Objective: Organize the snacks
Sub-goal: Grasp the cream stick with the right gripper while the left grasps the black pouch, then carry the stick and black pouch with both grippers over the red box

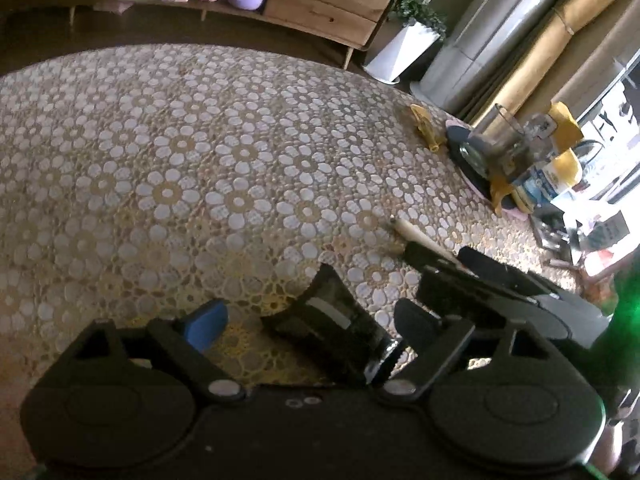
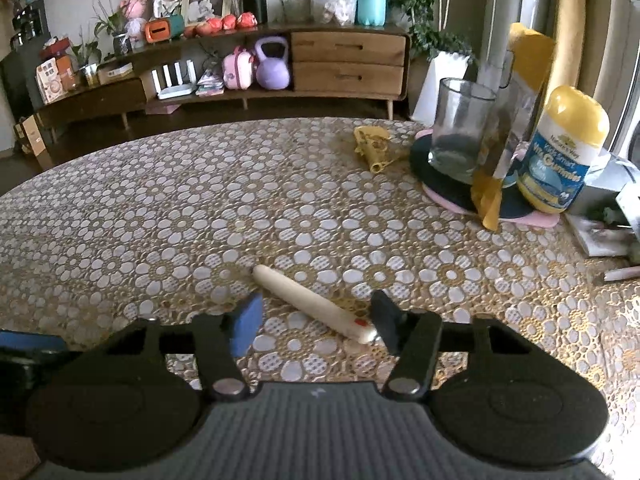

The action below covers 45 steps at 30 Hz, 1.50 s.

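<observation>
A cream sausage-shaped snack stick (image 2: 316, 305) lies on the flower-patterned tablecloth (image 2: 200, 216). My right gripper (image 2: 316, 322) is open and straddles its near end, with the black finger almost touching it. My left gripper (image 1: 308, 320) is open; a dark snack packet (image 1: 332, 328) lies between its fingers, against the right one. The right gripper's body (image 1: 480, 280) shows in the left wrist view, with the stick (image 1: 412, 234) beyond it. A small yellow snack (image 2: 374, 146) lies farther back.
A dark round tray on a pink mat (image 2: 440, 184) at the right holds a glass (image 2: 460, 128), a yellow pouch (image 2: 508, 120) and a gummies bottle (image 2: 560, 160). Papers and clutter (image 2: 608, 232) lie at the far right. A wooden sideboard (image 2: 348, 64) stands beyond the table.
</observation>
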{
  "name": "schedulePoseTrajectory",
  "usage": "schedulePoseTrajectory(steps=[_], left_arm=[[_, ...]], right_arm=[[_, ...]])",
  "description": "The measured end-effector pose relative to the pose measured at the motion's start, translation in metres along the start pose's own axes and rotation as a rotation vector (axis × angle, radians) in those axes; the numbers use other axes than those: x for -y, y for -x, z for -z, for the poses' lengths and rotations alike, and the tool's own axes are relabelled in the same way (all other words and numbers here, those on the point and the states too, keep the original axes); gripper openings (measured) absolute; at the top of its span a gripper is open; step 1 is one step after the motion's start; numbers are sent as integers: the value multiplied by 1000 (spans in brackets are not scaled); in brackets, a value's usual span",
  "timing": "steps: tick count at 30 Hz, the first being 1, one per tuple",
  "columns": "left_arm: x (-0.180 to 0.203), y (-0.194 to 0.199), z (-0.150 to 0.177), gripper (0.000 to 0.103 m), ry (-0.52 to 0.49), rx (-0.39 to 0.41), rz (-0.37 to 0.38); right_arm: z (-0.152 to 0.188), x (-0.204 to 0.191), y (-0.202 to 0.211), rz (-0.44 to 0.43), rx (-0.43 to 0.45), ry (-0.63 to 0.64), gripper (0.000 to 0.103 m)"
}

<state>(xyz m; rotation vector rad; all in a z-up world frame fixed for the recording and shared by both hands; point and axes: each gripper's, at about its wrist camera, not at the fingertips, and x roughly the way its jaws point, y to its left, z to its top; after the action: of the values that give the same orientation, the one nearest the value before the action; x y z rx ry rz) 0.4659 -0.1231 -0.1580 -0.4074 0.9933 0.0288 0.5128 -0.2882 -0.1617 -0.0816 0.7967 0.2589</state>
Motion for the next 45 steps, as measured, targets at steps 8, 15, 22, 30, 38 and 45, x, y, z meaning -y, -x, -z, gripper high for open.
schedulePoseTrajectory(steps=[8, 15, 22, 30, 38, 45], left_arm=[[5, 3, 0, 41, -56, 33, 12], [-11, 21, 0, 18, -78, 21, 85], [-14, 37, 7, 11, -110, 11, 108], [-35, 61, 20, 10, -133, -6, 105], [-59, 112, 48, 9, -194, -24, 65], [-87, 171, 76, 9, -212, -20, 45]], right_arm=[[13, -8, 12, 19, 35, 40, 13], [25, -11, 24, 40, 33, -61, 10], [43, -16, 55, 22, 28, -120, 10], [75, -28, 103, -5, 19, -166, 10], [104, -62, 158, -63, -3, -216, 10], [122, -107, 209, -104, -22, -218, 10]])
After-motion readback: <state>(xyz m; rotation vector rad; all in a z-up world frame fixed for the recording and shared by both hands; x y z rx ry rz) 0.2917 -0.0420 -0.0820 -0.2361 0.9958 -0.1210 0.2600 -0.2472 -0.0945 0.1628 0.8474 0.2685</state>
